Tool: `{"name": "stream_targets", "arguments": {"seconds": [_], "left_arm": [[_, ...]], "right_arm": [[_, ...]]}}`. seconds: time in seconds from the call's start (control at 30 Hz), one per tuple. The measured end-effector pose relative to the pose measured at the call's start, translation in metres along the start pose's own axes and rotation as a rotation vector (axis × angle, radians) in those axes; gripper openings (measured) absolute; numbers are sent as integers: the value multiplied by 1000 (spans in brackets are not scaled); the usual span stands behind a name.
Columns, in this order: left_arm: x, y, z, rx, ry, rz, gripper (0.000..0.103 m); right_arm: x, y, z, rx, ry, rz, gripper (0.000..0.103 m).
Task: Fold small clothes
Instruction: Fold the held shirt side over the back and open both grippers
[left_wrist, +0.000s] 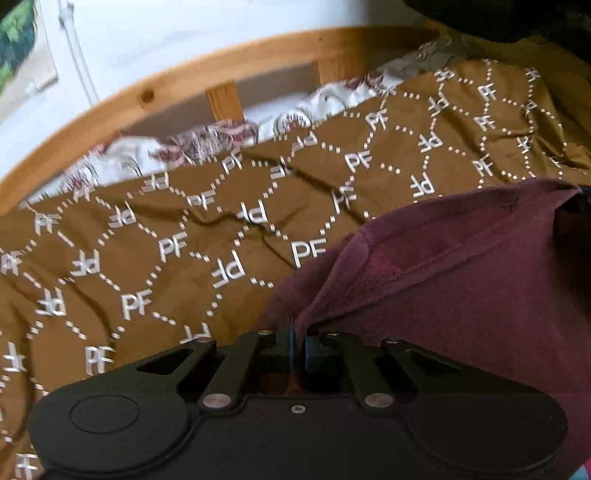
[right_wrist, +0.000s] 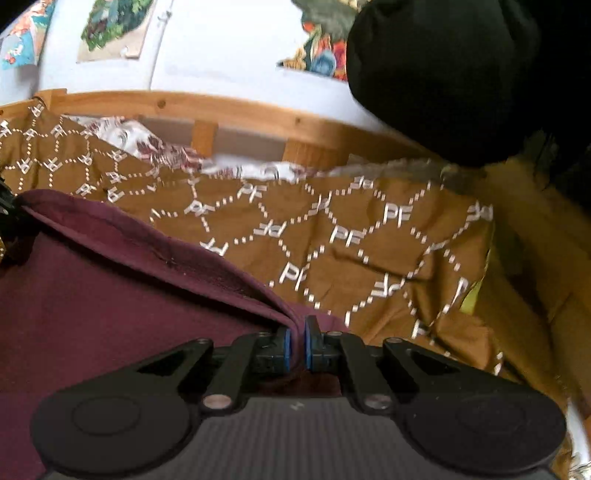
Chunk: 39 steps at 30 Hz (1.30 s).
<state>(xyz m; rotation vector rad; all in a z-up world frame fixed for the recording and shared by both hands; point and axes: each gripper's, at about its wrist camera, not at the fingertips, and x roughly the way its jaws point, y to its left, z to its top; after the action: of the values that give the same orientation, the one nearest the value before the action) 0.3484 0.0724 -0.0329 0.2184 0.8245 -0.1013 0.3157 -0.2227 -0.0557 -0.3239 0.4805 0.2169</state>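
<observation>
Left wrist view, item one: we log the left gripper, black with blue pads, its jaws drawn together on a bunched edge of the maroon garment, with the cloth pinched between them. From that pinch the garment spreads to the right and fills the lower right of the view, one hemmed edge running up toward the far right. Item two: the brown bedspread, printed with white letters and dotted lines, lies creased beneath and behind the garment. Item three: a white floral sheet shows along the far edge of the bedspread, just against the wooden bed frame, and a pale wall stands behind the frame. Right wrist view, item four: we log the right gripper, likewise closed tight, gripping another gathered edge of the same garment, which here spreads to the left and fills the lower left. Item five: a dark rounded shape fills the upper right of this view; we cannot tell what it is. Item six: colourful pictures hang on the wall.
</observation>
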Motion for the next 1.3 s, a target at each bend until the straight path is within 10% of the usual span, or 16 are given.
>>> {"name": "stream_targets", "arguments": {"seconds": [0.23, 0.47, 0.8, 1.1, 1.3], "left_arm": [[25, 3, -1, -81, 63, -27, 23], [9, 20, -10, -226, -5, -62, 92], [-36, 40, -43, -339, -105, -69, 102], [-42, 22, -92, -192, -10, 6, 102], [-34, 21, -82, -197, -5, 73, 102]], "right_arm": [[8, -10, -11, 63, 25, 0, 52], [-11, -22, -11, 107, 8, -30, 101], [-49, -24, -25, 114, 20, -53, 103], [-87, 5, -69, 81, -10, -62, 102], [-72, 20, -60, -17, -81, -130, 84]]}}
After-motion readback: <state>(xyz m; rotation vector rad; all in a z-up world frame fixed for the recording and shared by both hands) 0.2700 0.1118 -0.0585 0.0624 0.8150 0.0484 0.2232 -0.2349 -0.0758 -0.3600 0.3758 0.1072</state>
